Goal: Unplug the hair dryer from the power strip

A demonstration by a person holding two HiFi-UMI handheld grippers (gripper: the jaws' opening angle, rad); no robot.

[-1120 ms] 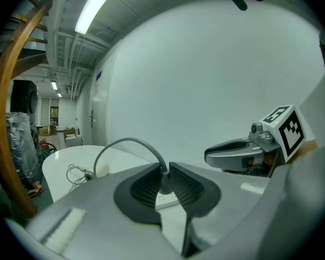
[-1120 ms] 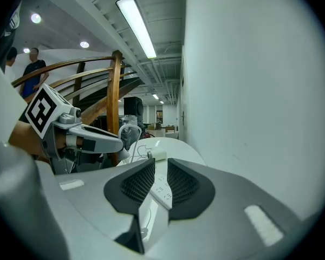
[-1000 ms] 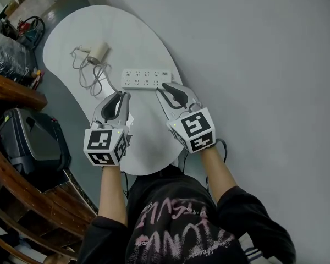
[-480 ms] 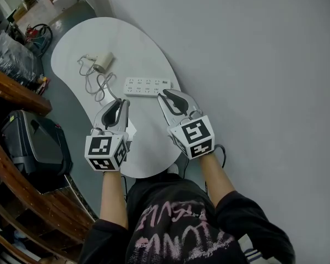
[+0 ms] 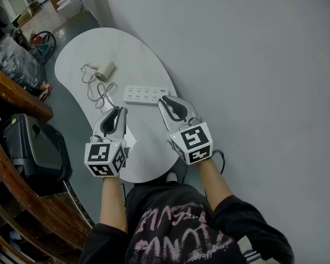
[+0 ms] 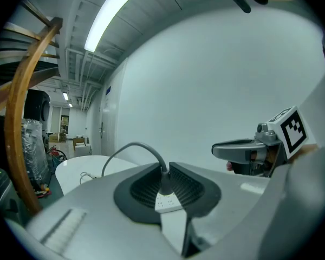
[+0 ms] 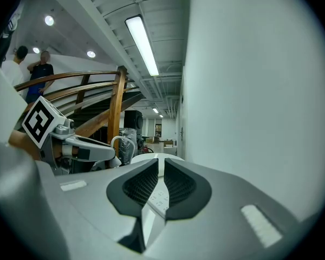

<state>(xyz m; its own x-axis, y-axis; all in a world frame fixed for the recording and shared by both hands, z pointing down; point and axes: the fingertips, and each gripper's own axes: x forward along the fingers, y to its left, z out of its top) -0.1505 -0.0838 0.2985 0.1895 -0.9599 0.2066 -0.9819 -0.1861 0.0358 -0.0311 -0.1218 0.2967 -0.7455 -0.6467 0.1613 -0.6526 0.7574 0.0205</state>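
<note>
The left hand-held gripper, closed on the grey cord of the hair dryer, should draw it clear of the power strip just ahead of the right hand-held gripper, whose empty, barely parted jaws have just been closing.

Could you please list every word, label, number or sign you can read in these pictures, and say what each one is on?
No text is readable.
shirt: pink lettering, too distorted to read.
left marker cube and right marker cube: black-and-white square patterns only, no words.
power strip: any print is too small to read.
</note>
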